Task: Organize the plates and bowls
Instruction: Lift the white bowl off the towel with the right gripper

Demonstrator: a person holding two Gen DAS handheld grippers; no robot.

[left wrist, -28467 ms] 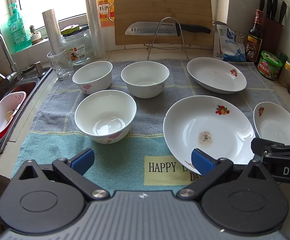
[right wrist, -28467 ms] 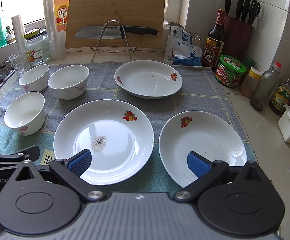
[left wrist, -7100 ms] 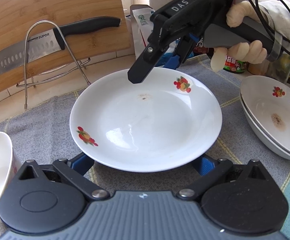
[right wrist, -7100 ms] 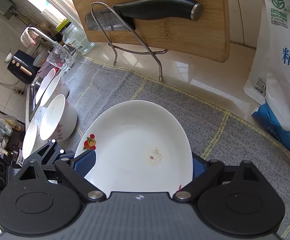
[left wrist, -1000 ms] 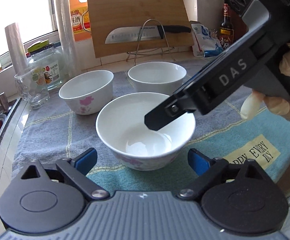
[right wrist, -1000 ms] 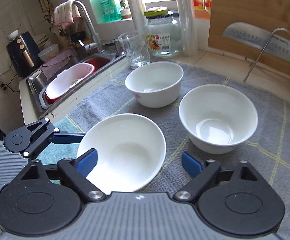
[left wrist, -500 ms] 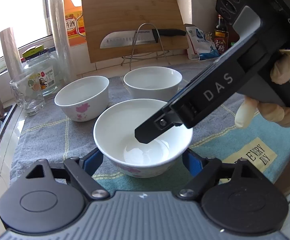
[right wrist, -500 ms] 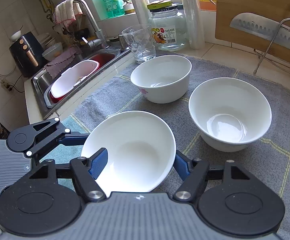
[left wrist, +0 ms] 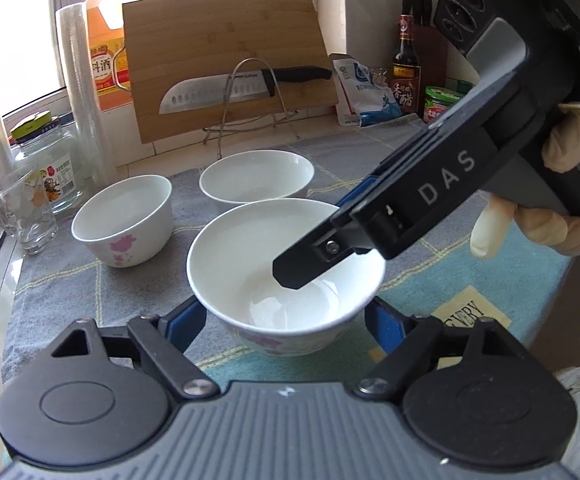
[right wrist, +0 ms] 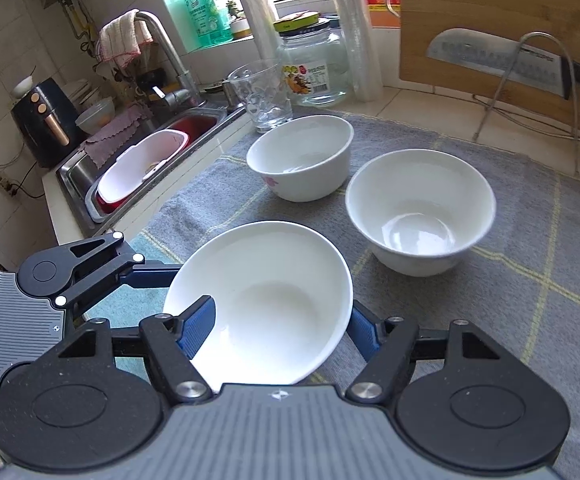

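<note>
Three white bowls stand on the grey mat (right wrist: 537,240), all empty, with the plates out of view. At nine o'clock from the near bowl (left wrist: 286,276), the left gripper (left wrist: 286,320) has its blue pads either side of the bowl's base, apart, seemingly not yet pressing. At the middle, the right gripper (right wrist: 282,328) straddles the rim, one finger inside the bowl, one outside; whether it pinches I cannot tell. At eleven o'clock sits the flowered bowl (left wrist: 124,218), at twelve the far bowl (left wrist: 256,178). Probably the bowls are about to be nested; next calls for a firm clamp, a lift, then lowering squarely into a neighbour.
</note>
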